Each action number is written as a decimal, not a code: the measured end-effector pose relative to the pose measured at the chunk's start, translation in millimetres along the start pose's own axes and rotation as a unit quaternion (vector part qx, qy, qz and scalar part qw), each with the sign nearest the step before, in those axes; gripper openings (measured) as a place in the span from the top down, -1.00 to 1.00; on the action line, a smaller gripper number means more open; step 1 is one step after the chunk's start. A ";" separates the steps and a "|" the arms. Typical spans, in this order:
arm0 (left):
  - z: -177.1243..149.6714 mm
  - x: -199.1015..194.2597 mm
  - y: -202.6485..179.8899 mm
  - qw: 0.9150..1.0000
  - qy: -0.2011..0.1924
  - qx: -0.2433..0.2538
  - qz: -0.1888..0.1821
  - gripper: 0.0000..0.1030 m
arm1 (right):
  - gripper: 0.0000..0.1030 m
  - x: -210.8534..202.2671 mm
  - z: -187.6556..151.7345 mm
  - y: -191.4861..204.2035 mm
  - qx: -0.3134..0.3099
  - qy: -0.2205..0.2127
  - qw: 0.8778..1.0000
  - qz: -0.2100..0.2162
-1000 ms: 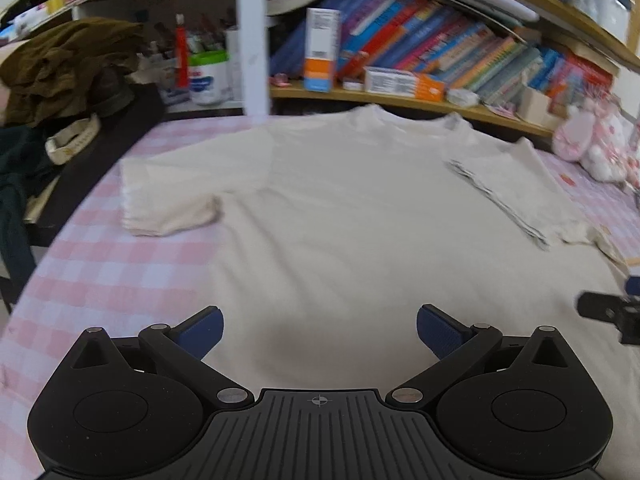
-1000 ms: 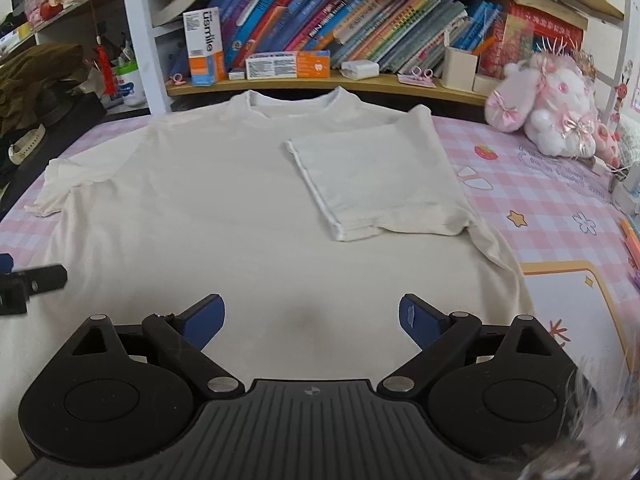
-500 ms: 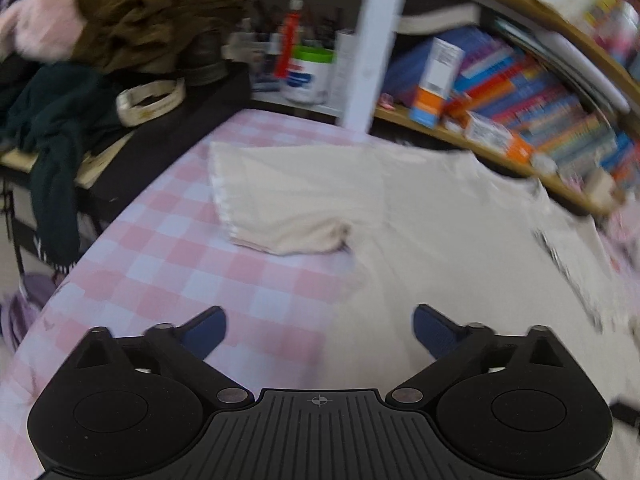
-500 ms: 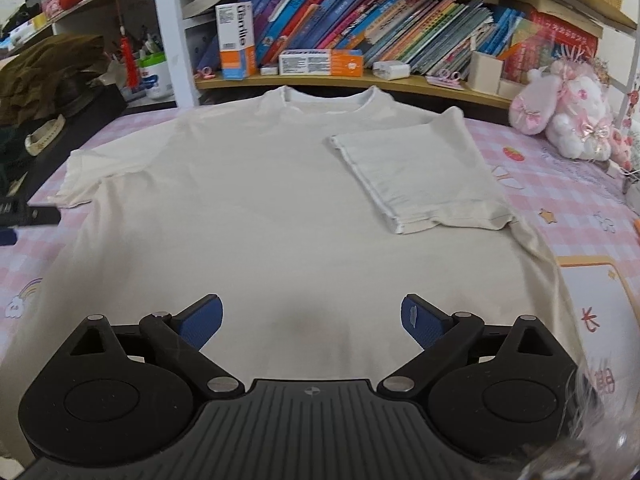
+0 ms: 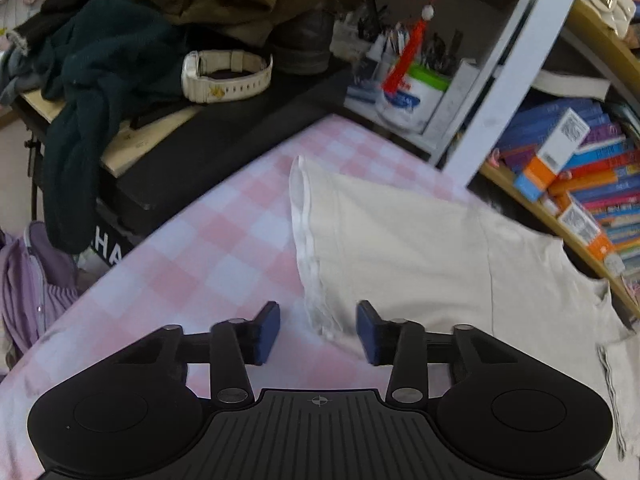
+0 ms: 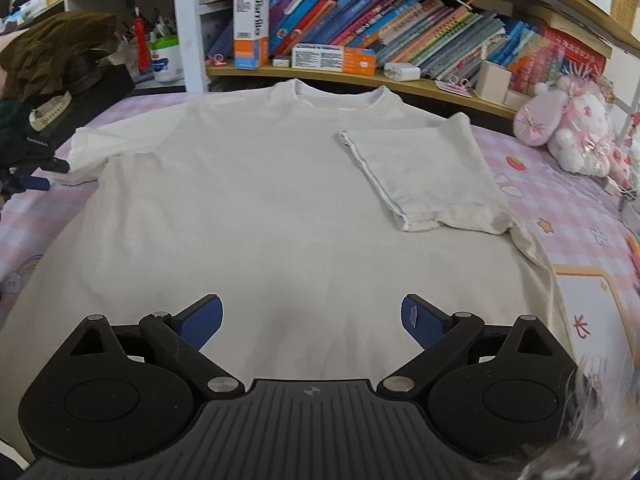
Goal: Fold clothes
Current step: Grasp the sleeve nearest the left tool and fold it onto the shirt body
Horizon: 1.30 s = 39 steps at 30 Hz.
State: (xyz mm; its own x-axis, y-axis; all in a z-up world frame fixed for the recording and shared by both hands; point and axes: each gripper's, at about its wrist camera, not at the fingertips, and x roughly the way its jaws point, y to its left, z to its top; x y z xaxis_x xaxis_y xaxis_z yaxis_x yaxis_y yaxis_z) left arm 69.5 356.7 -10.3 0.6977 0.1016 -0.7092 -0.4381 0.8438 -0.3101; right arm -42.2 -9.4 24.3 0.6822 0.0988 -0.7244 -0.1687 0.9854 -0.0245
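Note:
A cream T-shirt (image 6: 260, 200) lies flat on the pink checked cloth, collar toward the shelves. Its right sleeve (image 6: 424, 180) is folded inward onto the body. Its left sleeve (image 5: 380, 240) lies spread out. My left gripper (image 5: 318, 330) is open, its jaws partly closed in, one on each side of the sleeve's hem corner (image 5: 324, 320) at cloth level. It also shows at the left edge of the right wrist view (image 6: 32, 180). My right gripper (image 6: 312, 320) is wide open and empty above the shirt's lower middle.
A bookshelf (image 6: 400, 40) runs along the back. A pink plush toy (image 6: 568, 136) sits at the right. A black unit (image 5: 224, 136) with piled clothes (image 5: 120, 60) and a white watch (image 5: 226, 76) stands left of the table. A white tub (image 5: 412, 100) stands behind.
My left gripper has swung left and forward from the shirt's body to the left sleeve's hem, and its jaws have narrowed. The right gripper has moved slightly.

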 end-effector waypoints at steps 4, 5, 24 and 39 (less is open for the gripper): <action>1.4 4.0 -0.5 0.999 0.007 -0.044 -0.007 0.51 | -0.88 -0.4 -2.7 -6.8 0.011 0.005 1.000 -0.010; 1.1 4.2 -1.9 0.999 0.006 -0.049 -0.002 0.52 | -0.88 -0.4 -3.4 -8.1 0.013 0.007 1.000 -0.011; 24.3 -14.7 -61.3 0.992 -0.065 -0.102 -0.024 0.95 | -0.88 12.9 -8.9 -56.7 0.021 0.022 0.999 0.020; -65.3 3.1 -205.4 0.948 0.016 0.306 -0.089 -0.20 | -0.88 17.4 -20.1 -92.7 0.045 0.041 0.998 0.023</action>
State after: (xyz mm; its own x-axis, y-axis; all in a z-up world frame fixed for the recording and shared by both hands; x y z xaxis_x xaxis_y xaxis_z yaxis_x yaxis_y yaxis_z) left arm 124.7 149.3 9.9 0.7077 -0.0783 -0.7021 0.1022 0.9947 -0.0079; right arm -29.0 -101.8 0.1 0.6133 0.1369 -0.7779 -0.1324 0.9888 0.0696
